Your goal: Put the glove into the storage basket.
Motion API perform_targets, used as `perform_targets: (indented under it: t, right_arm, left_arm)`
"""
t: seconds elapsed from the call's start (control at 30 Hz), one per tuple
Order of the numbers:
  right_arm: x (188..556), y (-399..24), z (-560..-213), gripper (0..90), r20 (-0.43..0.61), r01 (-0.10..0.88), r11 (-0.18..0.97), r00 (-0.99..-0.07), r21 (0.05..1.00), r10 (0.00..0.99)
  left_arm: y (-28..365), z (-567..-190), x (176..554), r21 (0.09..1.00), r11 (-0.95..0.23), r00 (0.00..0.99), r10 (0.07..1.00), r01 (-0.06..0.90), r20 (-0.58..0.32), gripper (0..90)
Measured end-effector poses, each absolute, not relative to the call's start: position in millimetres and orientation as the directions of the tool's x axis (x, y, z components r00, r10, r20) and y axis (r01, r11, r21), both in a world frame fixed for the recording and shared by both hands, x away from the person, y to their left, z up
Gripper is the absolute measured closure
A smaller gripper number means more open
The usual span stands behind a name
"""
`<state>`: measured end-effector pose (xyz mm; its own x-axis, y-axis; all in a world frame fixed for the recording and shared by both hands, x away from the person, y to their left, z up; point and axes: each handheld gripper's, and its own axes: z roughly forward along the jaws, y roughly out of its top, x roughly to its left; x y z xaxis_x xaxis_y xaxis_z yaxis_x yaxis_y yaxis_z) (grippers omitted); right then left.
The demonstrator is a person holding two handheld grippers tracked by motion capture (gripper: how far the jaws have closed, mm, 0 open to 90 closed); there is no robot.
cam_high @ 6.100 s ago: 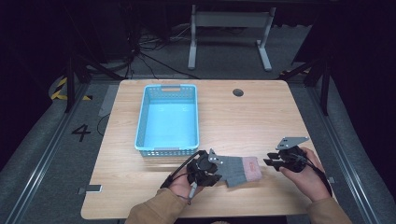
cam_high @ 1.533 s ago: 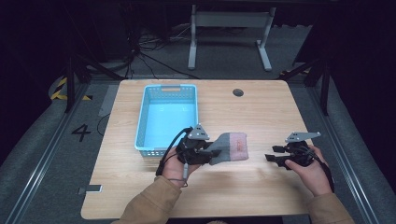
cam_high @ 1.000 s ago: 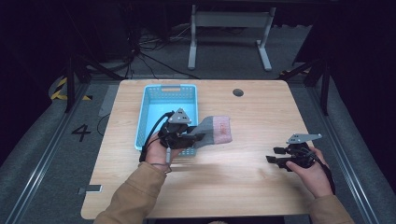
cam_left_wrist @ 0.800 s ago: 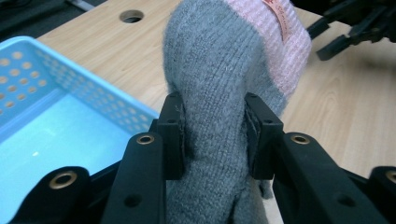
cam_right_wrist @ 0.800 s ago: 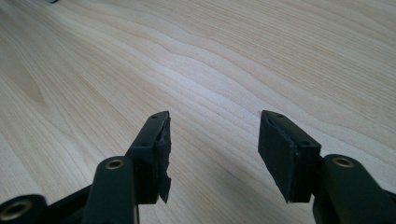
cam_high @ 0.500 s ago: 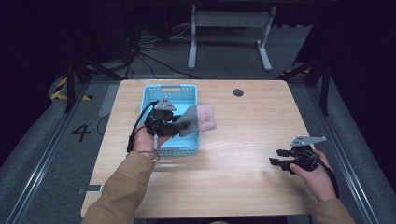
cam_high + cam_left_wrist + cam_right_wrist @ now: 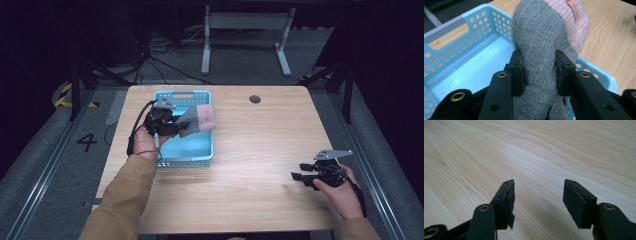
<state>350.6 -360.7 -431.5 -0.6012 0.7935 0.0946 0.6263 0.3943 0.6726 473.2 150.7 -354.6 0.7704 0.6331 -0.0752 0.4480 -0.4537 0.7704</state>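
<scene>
The left hand-held gripper (image 7: 537, 72) clamps a grey-and-pink knitted sock (image 7: 549, 45), holding it above the blue basket (image 7: 185, 155) near the bench's (image 7: 265, 150) far-left corner. The right hand-held gripper (image 7: 537, 200) hovers, perhaps just above the bench's near-right corner, jaws apart and empty.

A white numeral "4" (image 7: 87, 142) stands painted on the dark floor (image 7: 45, 150) to the left of the surface (image 7: 260, 165); yellow-and-black hazard stripes (image 7: 64, 96) mark the floor farther back on that side; a narrow orange label (image 7: 571, 7) is sewn on the pink cuff of the sock (image 7: 541, 50), its lettering too small and blurred to read.
</scene>
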Motion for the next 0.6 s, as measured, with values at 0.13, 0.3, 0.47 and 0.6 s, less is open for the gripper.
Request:
perform_targets:
  t: [0.13, 0.3, 0.47, 0.6]
  right_arm:
    - [349, -362, -432, 43.6, 0.096, 0.631, 0.394, -0.598, 0.669, 0.795]
    - [348, -362, -433, 43.3, 0.096, 0.632, 0.394, -0.598, 0.667, 0.796]
    - [347, -360, -433, 42.3, 0.095, 0.630, 0.398, -0.602, 0.666, 0.793]
    - [347, -358, -433, 42.3, 0.096, 0.631, 0.402, -0.605, 0.664, 0.791]
  left_arm:
    - [156, -362, 483, 0.745, -0.460, 0.755, 0.650, 0.484, -0.089, 65.3]
    - [159, -370, 491, 0.713, -0.489, 0.753, 0.653, 0.502, -0.083, 65.2]
    - [153, -378, 495, 0.657, -0.497, 0.732, 0.669, 0.567, -0.126, 65.2]
    - [151, -382, 497, 0.636, -0.509, 0.728, 0.674, 0.580, -0.124, 65.2]
